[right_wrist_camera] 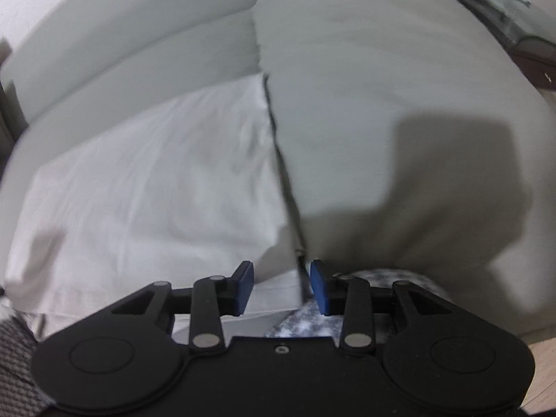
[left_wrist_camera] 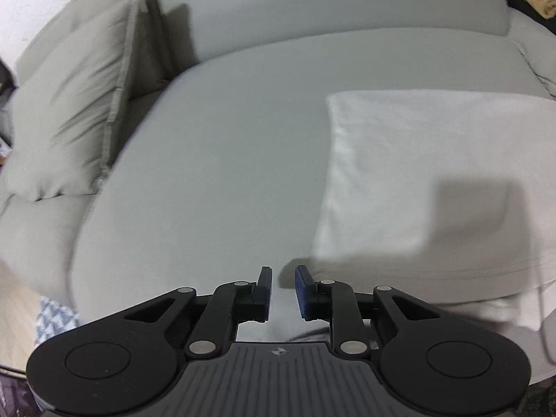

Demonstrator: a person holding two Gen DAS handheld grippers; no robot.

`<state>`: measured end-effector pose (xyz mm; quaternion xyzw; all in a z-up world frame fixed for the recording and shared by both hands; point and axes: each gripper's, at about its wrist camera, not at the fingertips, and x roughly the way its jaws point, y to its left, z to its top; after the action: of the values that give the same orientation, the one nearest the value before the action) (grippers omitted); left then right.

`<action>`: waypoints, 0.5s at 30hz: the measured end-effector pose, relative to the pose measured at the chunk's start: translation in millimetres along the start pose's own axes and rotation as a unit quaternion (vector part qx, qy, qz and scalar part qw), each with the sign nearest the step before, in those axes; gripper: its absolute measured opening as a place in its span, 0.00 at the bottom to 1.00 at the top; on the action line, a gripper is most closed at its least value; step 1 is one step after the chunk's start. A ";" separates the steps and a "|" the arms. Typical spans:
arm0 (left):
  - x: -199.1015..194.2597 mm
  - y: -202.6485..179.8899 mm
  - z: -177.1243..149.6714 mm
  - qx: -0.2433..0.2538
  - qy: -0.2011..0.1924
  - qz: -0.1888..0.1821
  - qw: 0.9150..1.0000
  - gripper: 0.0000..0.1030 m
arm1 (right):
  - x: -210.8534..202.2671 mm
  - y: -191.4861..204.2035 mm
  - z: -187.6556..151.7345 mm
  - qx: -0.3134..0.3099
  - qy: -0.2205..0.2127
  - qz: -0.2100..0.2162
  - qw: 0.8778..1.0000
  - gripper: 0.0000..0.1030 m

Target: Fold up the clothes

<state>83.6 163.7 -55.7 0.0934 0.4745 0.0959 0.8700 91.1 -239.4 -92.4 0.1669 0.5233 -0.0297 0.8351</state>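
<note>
A white garment (left_wrist_camera: 434, 180) lies flat on the grey sofa seat (left_wrist_camera: 215, 160), already squared into a neat rectangle with straight edges. In the left wrist view it fills the right half of the frame; in the right wrist view the same garment (right_wrist_camera: 149, 187) fills the left half, its far edge running along the seam between two seat cushions. It probably lies there because the broad cushion gives a smooth bed for pressing folds.

The left tool (left_wrist_camera: 282, 290) hangs above the seat at the lower middle of its frame, jaws a narrow gap apart and holding nothing, just beside the garment's near left corner. The right tool (right_wrist_camera: 282, 286) hangs near the garment's near right corner, over the cushion seam, jaws set somewhat wider, also empty. With one tool near each front corner, the likely next step is to pinch both corners and carry them over for another fold.

A loose pillow (left_wrist_camera: 69, 111) leans at the left of the left wrist view, well apart from the garment. Both views are slightly blurred.
</note>
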 end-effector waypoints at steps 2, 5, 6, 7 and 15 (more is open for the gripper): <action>-7.0 5.2 0.7 -0.017 -0.016 -0.008 1.000 0.21 | -9.7 -10.3 3.1 0.028 -0.027 0.027 0.999 0.36; -15.7 9.6 3.5 -0.038 -0.040 -0.022 0.998 0.21 | -13.5 -19.9 11.0 0.056 -0.068 0.032 0.996 0.35; -14.7 3.5 8.4 -0.038 -0.048 -0.030 0.998 0.21 | -9.9 -20.1 14.1 0.060 -0.074 0.033 0.995 0.35; -12.8 -4.2 13.4 -0.035 -0.054 -0.038 0.997 0.21 | -5.2 -18.1 17.4 0.060 -0.076 0.038 0.995 0.34; 26.3 -79.8 17.2 0.062 -0.051 -0.052 0.995 0.23 | 48.3 15.1 38.6 0.033 -0.054 0.076 0.995 0.23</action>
<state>118.3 92.2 -88.0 0.1271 0.4390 0.0164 0.8893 149.6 -231.1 -116.1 0.2320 0.4618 0.0080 0.8561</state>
